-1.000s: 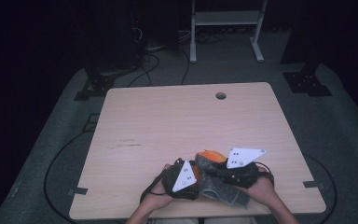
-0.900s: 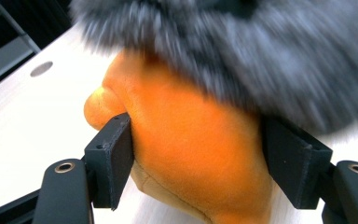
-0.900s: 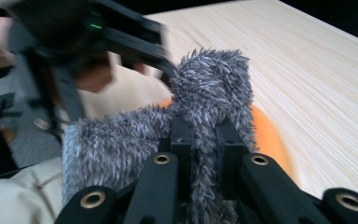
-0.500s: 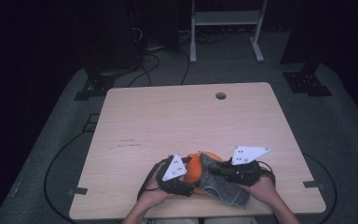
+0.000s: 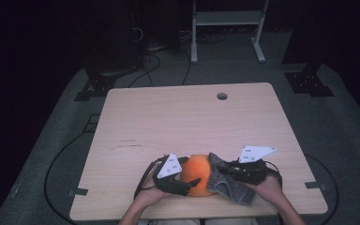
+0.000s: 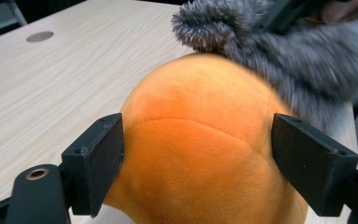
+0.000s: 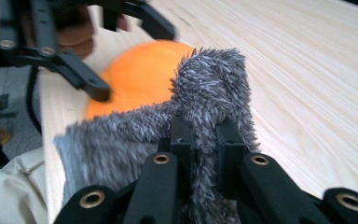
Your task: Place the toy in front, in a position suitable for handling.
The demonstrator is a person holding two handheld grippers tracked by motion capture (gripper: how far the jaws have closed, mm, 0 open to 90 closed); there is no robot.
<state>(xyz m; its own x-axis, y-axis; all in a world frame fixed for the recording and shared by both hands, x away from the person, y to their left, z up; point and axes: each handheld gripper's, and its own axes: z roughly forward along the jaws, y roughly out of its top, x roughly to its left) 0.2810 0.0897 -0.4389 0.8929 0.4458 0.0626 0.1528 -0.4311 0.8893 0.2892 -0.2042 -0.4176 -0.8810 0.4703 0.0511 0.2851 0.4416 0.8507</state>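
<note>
Orange plush ball (image 5: 198, 180), near table (image 5: 192, 122) edge: sits between jaws of left gripper (image 5: 180, 180), just opened, pads apparently clear; grey furry cloth (image 5: 227, 183), pinched tight in right gripper (image 5: 234, 169), drapes its right side.

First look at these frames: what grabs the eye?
The bright orange plush ball at the table's near edge stands out against the pale wood. The left gripper straddles it, jaws having just been opening, pads standing at its sides. Beside it, the right gripper is shut on a fold of grey furry cloth that lies against the ball's right side.
</note>
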